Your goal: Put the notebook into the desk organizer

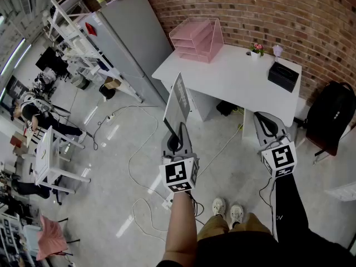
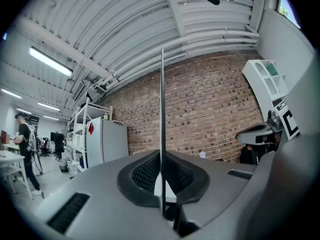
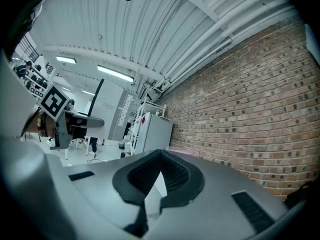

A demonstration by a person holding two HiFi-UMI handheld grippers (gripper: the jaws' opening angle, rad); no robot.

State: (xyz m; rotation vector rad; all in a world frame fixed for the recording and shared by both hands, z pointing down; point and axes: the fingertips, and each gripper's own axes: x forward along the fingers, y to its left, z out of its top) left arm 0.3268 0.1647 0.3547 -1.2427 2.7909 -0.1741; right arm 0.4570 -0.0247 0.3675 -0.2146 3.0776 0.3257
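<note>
Far left, a grey cabinet (image 1: 130, 35) stands against the brick wall. Your left gripper (image 1: 178, 133) is clamped on the notebook (image 1: 179, 100), which stands upright on its edge out over the floor, well short of the desk. In the left gripper view the jaws pinch the notebook (image 2: 162, 94) edge-on, a thin dark line running up from between the pads (image 2: 145, 174). The pink desk organizer (image 1: 197, 36) sits at the left end of the white desk (image 1: 233, 82), by the wall, well apart from the notebook. A small flower pot (image 1: 256, 50) and a black box (image 1: 283, 75) are at the desk's right end. Your right gripper (image 1: 262, 121) is level near the desk's right front, jaws together, nothing between them in the right gripper view (image 3: 161, 151). A black backpack (image 1: 331, 115) is far right.
</note>
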